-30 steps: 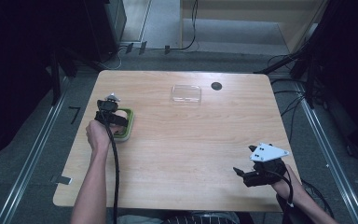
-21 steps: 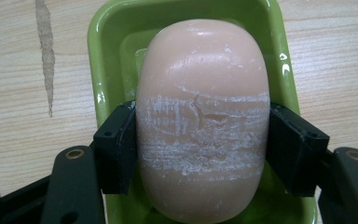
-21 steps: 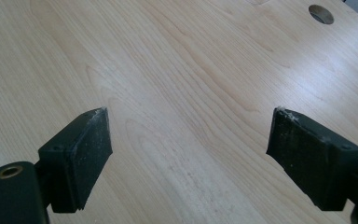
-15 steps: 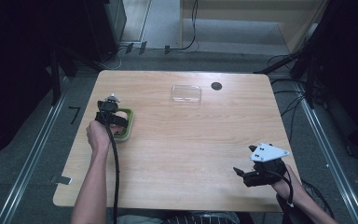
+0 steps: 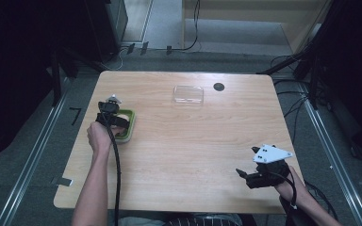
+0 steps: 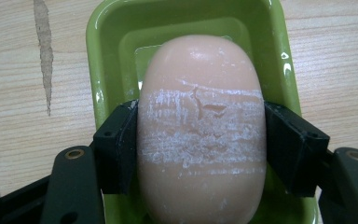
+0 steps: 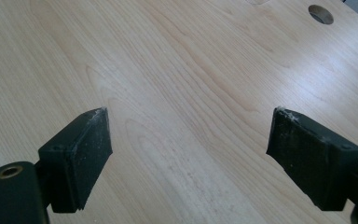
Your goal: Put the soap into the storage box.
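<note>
A pale pink oval soap bar (image 6: 200,79) lies in a green soap dish (image 6: 103,51) at the table's left side. My left gripper (image 6: 200,140) points down over the dish, and its two black jaws press against the soap's sides, shut on it. White scuffed streaks cross the soap's top. From above, the left gripper (image 5: 110,112) covers most of the green dish (image 5: 128,126), hiding the soap. My right gripper (image 5: 250,177) hovers near the front right corner, open, and its jaws (image 7: 189,144) stand wide apart over bare wood with nothing between them.
A clear plastic lid or tray (image 5: 188,94) lies at the back middle of the wooden table (image 5: 193,150). A dark round hole (image 5: 219,86) sits just right of it, and the hole (image 7: 321,14) appears far ahead of the right gripper.
</note>
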Action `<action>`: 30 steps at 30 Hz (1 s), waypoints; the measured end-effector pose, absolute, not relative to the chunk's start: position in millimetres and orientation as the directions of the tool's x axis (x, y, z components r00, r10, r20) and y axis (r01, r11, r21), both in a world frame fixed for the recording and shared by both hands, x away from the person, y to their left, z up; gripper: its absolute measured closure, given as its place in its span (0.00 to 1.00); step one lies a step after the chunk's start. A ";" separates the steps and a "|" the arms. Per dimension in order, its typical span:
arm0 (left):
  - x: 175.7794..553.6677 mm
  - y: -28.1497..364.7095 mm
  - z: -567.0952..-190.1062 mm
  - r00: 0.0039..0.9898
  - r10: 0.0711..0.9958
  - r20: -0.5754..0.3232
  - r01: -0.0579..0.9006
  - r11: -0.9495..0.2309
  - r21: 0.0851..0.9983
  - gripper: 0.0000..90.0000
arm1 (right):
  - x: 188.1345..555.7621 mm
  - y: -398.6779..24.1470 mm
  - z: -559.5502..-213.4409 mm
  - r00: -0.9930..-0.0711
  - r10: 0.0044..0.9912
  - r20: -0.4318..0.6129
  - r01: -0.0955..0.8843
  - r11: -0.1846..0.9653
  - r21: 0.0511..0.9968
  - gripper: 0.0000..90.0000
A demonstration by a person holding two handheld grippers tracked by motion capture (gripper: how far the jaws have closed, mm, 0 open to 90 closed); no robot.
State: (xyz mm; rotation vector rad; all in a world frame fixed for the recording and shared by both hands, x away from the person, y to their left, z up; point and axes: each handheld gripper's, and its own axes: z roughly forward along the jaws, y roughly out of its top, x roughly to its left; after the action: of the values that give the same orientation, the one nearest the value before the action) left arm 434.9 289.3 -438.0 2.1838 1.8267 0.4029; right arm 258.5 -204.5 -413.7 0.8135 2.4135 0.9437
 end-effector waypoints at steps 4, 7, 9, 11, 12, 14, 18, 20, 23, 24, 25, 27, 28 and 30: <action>434.8 289.7 -437.9 0.171 0.984 0.042 0.911 -0.174 0.374 0.37 | 258.5 -204.4 -413.6 -0.740 0.652 -0.168 0.365 0.598 0.714 0.15; 434.7 290.0 -437.9 0.169 0.985 0.044 0.911 -0.173 0.374 0.37 | 258.5 -204.4 -413.6 -0.740 0.652 -0.167 0.365 0.598 0.714 0.15; 434.5 290.9 -438.0 0.167 0.985 0.043 0.911 -0.171 0.376 0.37 | 258.5 -204.4 -413.6 -0.739 0.652 -0.167 0.366 0.597 0.714 0.15; 434.0 291.8 -437.1 0.161 0.986 0.038 0.910 -0.163 0.381 0.36 | 258.5 -204.4 -413.6 -0.740 0.652 -0.167 0.365 0.597 0.714 0.15; 433.7 292.0 -436.1 0.159 0.987 0.038 0.909 -0.161 0.386 0.35 | 258.5 -204.4 -413.6 -0.740 0.652 -0.167 0.366 0.597 0.714 0.15; 433.3 292.0 -435.0 0.154 0.987 0.040 0.907 -0.157 0.392 0.35 | 258.5 -204.4 -413.6 -0.740 0.652 -0.167 0.365 0.597 0.714 0.15; 432.7 292.3 -432.3 0.148 0.988 0.051 0.909 -0.156 0.387 0.33 | 258.7 -204.4 -413.7 -0.739 0.653 -0.166 0.366 0.596 0.715 0.15; 432.4 292.1 -428.7 0.147 0.987 0.060 0.910 -0.159 0.382 0.31 | 258.9 -204.2 -413.9 -0.740 0.653 -0.162 0.370 0.596 0.713 0.15; 432.8 291.0 -423.5 0.144 0.986 0.084 0.913 -0.165 0.373 0.20 | 259.9 -204.3 -414.4 -0.741 0.652 -0.160 0.372 0.596 0.711 0.15; 432.4 291.0 -421.8 0.147 0.986 0.084 0.913 -0.168 0.371 0.19 | 260.2 -204.2 -414.5 -0.740 0.653 -0.157 0.374 0.595 0.711 0.15; 432.4 291.0 -421.8 0.147 0.986 0.084 0.913 -0.168 0.371 0.19 | 260.2 -204.2 -414.5 -0.740 0.653 -0.157 0.374 0.595 0.711 0.15; 431.5 290.7 -420.1 0.150 0.984 0.094 0.916 -0.174 0.361 0.17 | 261.2 -203.7 -414.6 -0.744 0.649 -0.160 0.369 0.598 0.712 0.15; 430.9 290.4 -419.2 0.153 0.984 0.097 0.917 -0.178 0.357 0.16 | 261.3 -203.4 -414.6 -0.745 0.649 -0.158 0.370 0.598 0.711 0.15; 429.1 289.3 -416.3 0.161 0.982 0.101 0.922 -0.186 0.339 0.16 | 261.6 -203.1 -414.7 -0.745 0.649 -0.157 0.371 0.597 0.711 0.15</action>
State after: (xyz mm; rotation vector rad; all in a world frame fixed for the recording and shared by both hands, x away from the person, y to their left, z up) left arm 429.1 289.3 -416.3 2.2342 1.8631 0.4429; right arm 261.6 -203.1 -414.7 0.8170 2.4261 0.9475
